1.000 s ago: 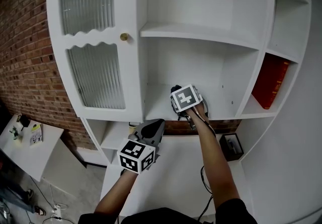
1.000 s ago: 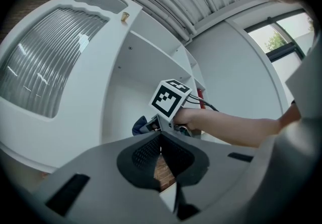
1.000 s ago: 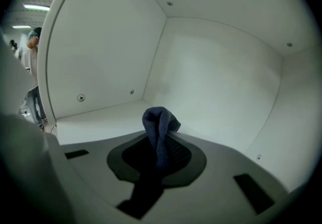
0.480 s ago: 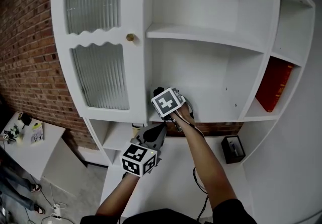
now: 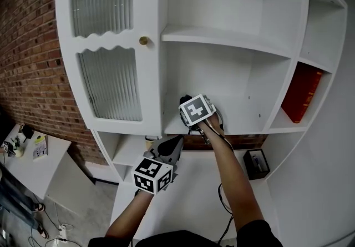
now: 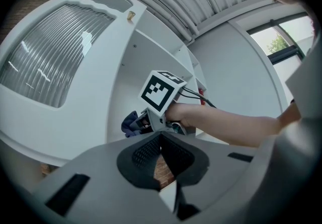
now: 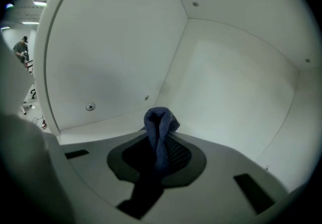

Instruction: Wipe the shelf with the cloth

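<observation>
Brick wall [image 5: 28, 74] behind white cabinet [image 5: 155, 74]; ribbed-glass door [image 5: 105, 85] on its left. Middle shelf [image 5: 244, 125]: smooth, painted, otherwise bare. Left gripper [image 6: 161, 153] hangs below it, jaws together, empty. Right gripper [image 7: 159, 143] is clamped on the blue cloth [image 7: 160, 128] at the shelf's left part. Cloth looks soft, light and limp. The pinched fold should hold, and it should slide easily on paint.

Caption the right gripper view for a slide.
Right gripper, jaws shut on a blue cloth, inside a white shelf compartment.

No legible text, label, brand, number or sign in head view or either gripper view.
</observation>
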The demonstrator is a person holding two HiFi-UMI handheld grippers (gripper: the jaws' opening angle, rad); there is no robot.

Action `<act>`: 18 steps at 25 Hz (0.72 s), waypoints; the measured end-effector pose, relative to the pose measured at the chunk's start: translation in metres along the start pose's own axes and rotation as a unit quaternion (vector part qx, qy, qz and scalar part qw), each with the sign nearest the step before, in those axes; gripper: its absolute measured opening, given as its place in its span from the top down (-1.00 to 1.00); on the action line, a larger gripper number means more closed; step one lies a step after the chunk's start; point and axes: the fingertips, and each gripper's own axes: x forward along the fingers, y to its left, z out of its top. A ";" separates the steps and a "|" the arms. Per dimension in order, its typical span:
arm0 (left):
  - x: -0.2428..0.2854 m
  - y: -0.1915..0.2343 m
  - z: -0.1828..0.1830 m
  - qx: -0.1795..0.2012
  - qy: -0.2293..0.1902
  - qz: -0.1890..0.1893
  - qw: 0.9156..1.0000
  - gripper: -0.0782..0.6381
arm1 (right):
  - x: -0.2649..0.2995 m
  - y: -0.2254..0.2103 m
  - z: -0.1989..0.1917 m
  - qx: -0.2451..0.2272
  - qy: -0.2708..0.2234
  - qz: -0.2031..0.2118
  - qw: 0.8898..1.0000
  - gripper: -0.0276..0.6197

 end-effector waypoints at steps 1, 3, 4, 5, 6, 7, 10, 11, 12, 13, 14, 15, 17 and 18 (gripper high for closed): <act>0.001 0.000 0.001 0.000 -0.001 0.000 1.000 0.74 | -0.003 -0.010 -0.006 0.007 0.005 -0.011 1.000 0.73; 0.002 0.000 0.002 -0.001 -0.002 -0.002 1.000 0.74 | -0.008 -0.031 -0.017 0.027 0.012 -0.026 0.999 0.73; 0.004 0.000 0.002 -0.002 -0.002 -0.003 1.000 0.74 | -0.010 -0.039 -0.022 0.037 0.013 -0.028 0.999 0.73; 0.005 -0.001 0.002 -0.002 -0.002 -0.005 1.000 0.74 | -0.012 -0.048 -0.028 0.046 0.016 -0.030 0.998 0.73; 0.006 -0.002 0.001 -0.002 -0.002 -0.006 1.000 0.74 | -0.015 -0.057 -0.034 0.053 0.019 -0.035 0.998 0.73; 0.007 -0.003 0.000 -0.002 -0.001 -0.008 1.000 0.74 | -0.018 -0.066 -0.041 0.059 0.023 -0.040 0.997 0.73; 0.010 -0.005 -0.001 -0.004 0.000 -0.011 1.000 0.74 | -0.028 -0.095 -0.061 0.075 0.033 -0.060 0.995 0.73; 0.010 -0.005 -0.001 -0.004 0.000 -0.012 1.000 0.74 | -0.031 -0.104 -0.067 0.082 0.037 -0.066 0.994 0.73; 0.011 -0.005 -0.001 -0.004 0.000 -0.013 1.000 0.74 | -0.035 -0.114 -0.073 0.089 0.039 -0.072 0.993 0.73; 0.012 -0.005 0.000 -0.003 0.001 -0.013 1.000 0.74 | -0.038 -0.124 -0.080 0.096 0.042 -0.078 0.991 0.73; 0.013 -0.005 0.000 -0.002 0.001 -0.014 1.000 0.74 | -0.042 -0.134 -0.086 0.103 0.044 -0.085 0.990 0.73; 0.013 -0.005 0.000 -0.002 0.001 -0.014 1.000 0.74 | -0.045 -0.143 -0.092 0.111 0.047 -0.091 0.989 0.73; 0.014 -0.006 0.000 -0.003 0.000 -0.014 1.000 0.74 | -0.051 -0.161 -0.105 0.128 0.050 -0.103 0.985 0.73; 0.014 -0.005 -0.001 -0.003 0.000 -0.014 1.000 0.74 | -0.054 -0.169 -0.111 0.138 0.050 -0.109 0.983 0.73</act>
